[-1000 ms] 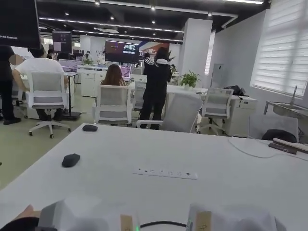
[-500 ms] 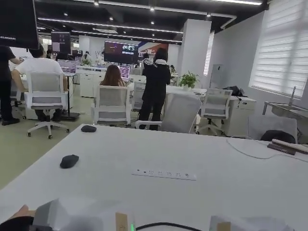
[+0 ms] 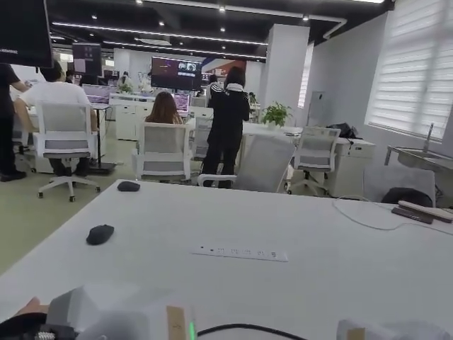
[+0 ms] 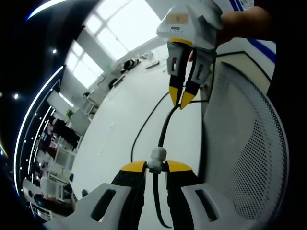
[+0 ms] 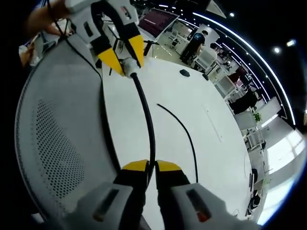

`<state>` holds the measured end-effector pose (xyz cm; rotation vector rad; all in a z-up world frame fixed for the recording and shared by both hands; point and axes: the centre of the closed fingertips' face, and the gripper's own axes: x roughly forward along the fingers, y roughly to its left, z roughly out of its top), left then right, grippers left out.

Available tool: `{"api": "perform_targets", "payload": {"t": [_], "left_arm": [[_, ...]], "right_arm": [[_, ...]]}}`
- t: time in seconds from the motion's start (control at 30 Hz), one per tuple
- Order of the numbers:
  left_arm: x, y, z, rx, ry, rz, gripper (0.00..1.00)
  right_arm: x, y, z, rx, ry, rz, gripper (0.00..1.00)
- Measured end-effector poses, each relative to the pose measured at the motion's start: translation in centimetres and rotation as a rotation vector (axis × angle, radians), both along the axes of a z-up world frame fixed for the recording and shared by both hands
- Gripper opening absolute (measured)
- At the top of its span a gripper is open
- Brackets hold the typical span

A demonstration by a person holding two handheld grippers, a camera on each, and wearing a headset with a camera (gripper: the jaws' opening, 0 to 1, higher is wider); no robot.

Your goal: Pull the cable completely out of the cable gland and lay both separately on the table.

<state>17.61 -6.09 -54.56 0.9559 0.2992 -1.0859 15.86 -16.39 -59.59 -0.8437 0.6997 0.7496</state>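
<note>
- R gripper (image 5: 152, 166) had moved out toward the right edge of the head view vs 1 s ago. Gap to L gripper (image 4: 156, 166) was wider, and more of the black cable (image 3: 248, 328) showed between the two housings at frame bottom.
- Head cam had also shifted a bit, so the desk items' drift was the cam, not the items.
- L gripper: jaws were closed on the cable gland (image 4: 157, 157), a pale grey-white part pinched between the yellow tips.
- Cable tail ran back between the L jaws behind the gland, so cable was still through the gland.
- R gripper: jaws were clamped tight on the cable itself, well apart from the gland.
- Cable ran roughly straight from gland to R tips, w/ the grippers facing each other.
- Beside the span: white mesh chair back (image 4: 249, 143) and the near part of the white table (image 3: 212, 212).
- Thin black strand (image 5: 184, 127) curved on the tabletop next to the span. Couldn't tell if it was the same cable.
- Farther out on the table: black mouse (image 3: 100, 234), 2nd mouse (image 3: 128, 186), white power strip (image 3: 241, 253). All were well apart from both grippers.
</note>
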Motion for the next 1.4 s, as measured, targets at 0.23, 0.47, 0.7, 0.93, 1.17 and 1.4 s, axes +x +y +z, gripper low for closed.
{"api": "perform_targets", "payload": {"t": [0.23, 0.47, 0.7, 0.93, 1.17, 1.4], "left_arm": [[0.1, 0.1, -0.2, 0.003, 0.004, -0.001, 0.16], [0.0, -0.2, -0.1, 0.000, 0.004, -0.010, 0.17], [0.0, -0.4, -0.3, -0.008, 0.010, -0.016, 0.17], [0.1, -0.4, -0.5, -0.003, 0.011, -0.014, 0.17], [0.4, 0.0, -0.2, -0.009, 0.004, -0.004, 0.17], [0.5, 0.5, 0.2, -0.010, -0.006, 0.009, 0.16]], "right_arm": [[0.1, 4.8, 1.7, 0.124, -0.015, 0.073, 0.18], [1.1, 8.2, 3.9, 0.176, -0.078, 0.140, 0.17], [1.2, 8.6, 3.6, 0.167, -0.078, 0.168, 0.04], [1.2, 7.3, 2.8, 0.137, -0.071, 0.147, 0.03], [1.0, 5.2, 2.0, 0.105, -0.059, 0.105, 0.03], [0.8, 3.1, 1.2, 0.082, -0.047, 0.056, 0.03]]}}
